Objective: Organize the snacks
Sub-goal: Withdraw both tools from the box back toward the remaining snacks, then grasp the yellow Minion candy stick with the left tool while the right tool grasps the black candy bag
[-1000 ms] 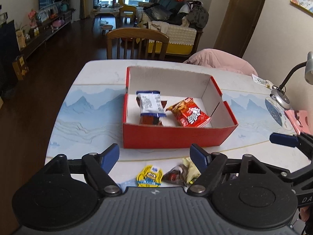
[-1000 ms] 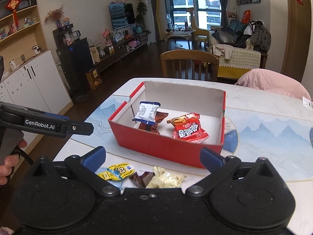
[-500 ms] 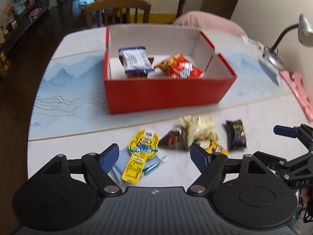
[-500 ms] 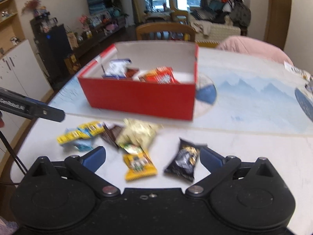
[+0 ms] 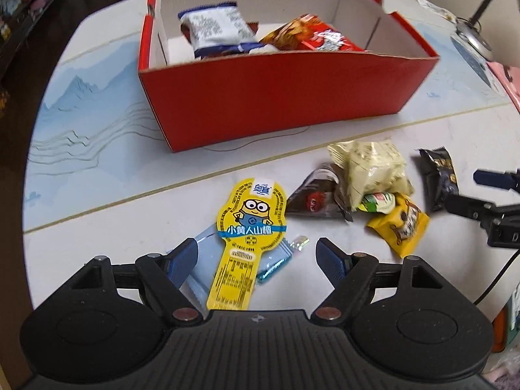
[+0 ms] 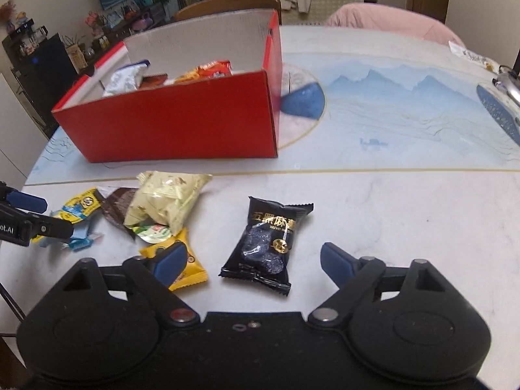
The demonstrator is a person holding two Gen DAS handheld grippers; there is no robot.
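Snack packets lie loose before the red cardboard box (image 5: 286, 97), so both tongs hang released: left gripper (image 5: 256, 256) straddling the yellow minion-printed packet (image 5: 248, 224), right gripper (image 6: 252, 260) straddling the black foil sachet (image 6: 269, 237).

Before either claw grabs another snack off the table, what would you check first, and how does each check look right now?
1. Left gripper open: ok.
2. Minion snack lined up between its fingers: ok.
3. Right gripper open: ok.
4. Black packet between its fingers, lying apart from the pile: ok.
5. Room in the red box: ok, bare floor shows.
6. Whether the fingers touch the table: cannot tell.
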